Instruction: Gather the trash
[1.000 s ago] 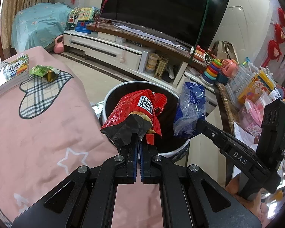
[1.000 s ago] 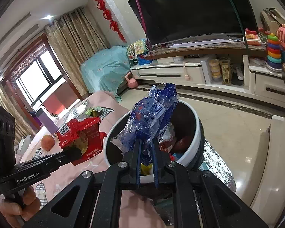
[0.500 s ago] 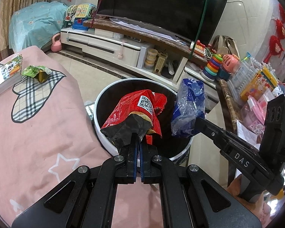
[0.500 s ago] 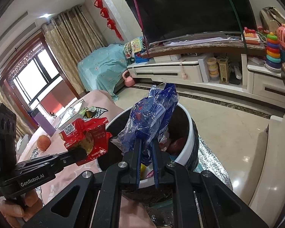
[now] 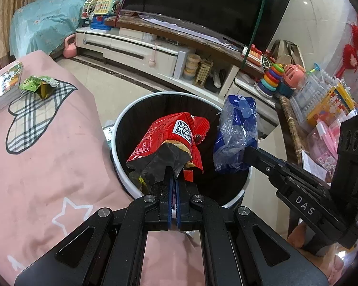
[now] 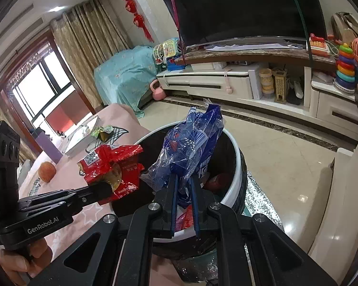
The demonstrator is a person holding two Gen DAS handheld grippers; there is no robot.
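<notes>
Jaws: left gripper [image 5: 173,175] clamped on red snack bag [image 5: 169,140] | right gripper [image 6: 184,178] clamped on blue plastic bag [image 6: 191,147] | both over bin [image 5: 121,128], blue bag at 3 o'clock of red

"DAS" in white on the right gripper [image 5: 247,153] body; "GenRobot.AI" on the left gripper [image 6: 107,189] body; QR code on red wrapper [image 5: 169,140].

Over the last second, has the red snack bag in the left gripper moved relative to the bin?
Yes. The red snack bag moved from the trash bin's near rim to over its opening.
</notes>
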